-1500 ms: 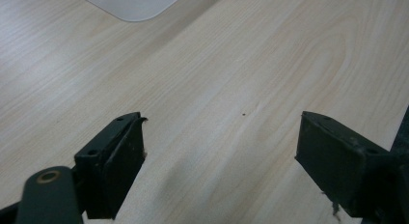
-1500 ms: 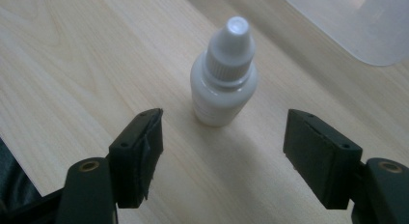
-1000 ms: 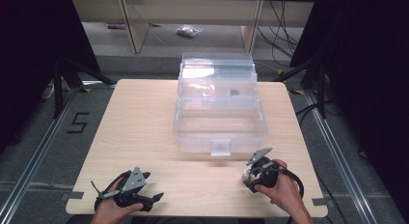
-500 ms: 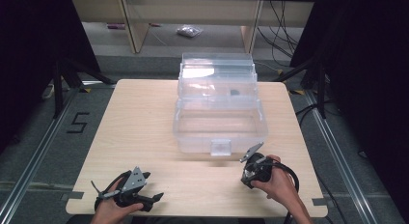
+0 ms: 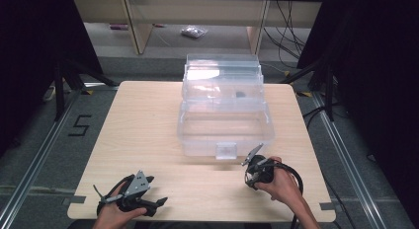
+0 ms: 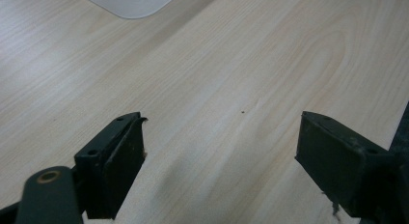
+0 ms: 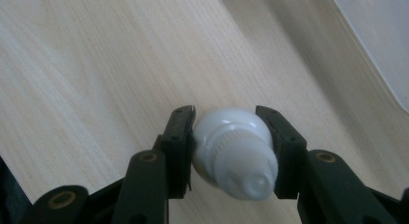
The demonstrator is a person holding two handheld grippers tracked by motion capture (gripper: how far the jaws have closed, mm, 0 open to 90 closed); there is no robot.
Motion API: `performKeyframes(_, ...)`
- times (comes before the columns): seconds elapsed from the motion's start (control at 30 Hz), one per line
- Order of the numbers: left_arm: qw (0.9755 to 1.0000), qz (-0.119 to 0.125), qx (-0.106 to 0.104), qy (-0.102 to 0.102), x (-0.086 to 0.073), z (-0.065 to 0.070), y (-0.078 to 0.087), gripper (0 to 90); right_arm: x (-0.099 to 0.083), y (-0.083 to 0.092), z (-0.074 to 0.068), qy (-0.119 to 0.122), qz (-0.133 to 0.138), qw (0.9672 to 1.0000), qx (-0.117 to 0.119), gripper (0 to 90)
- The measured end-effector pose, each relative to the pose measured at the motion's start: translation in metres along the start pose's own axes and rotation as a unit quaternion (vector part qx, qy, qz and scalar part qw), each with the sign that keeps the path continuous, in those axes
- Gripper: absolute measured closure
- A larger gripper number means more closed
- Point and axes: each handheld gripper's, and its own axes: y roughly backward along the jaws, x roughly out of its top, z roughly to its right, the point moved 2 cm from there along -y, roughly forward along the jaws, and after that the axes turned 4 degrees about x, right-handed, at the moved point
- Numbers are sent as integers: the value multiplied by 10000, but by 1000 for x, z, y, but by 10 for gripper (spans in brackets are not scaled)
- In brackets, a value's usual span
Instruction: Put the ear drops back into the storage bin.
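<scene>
At table's near-right edge, just in front of clear bin (image 5: pixel 225 123): right gripper (image 5: pixel 256 171) jaws just closing, now clamped on small white bottle (image 7: pixel 235 154), long axis along jaws, nozzle toward camera. Left gripper (image 6: pixel 219 166) open, empty, well apart.

White bottle (image 7: pixel 235 156), black gripper (image 7: pixel 226 137), pale wood-grain table (image 5: pixel 148 130)
</scene>
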Motion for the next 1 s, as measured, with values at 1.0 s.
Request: performKeyframes(1.0,10000,25,-14,37,0,0,-1,168,28,64,15,141,19,9999,12,601)
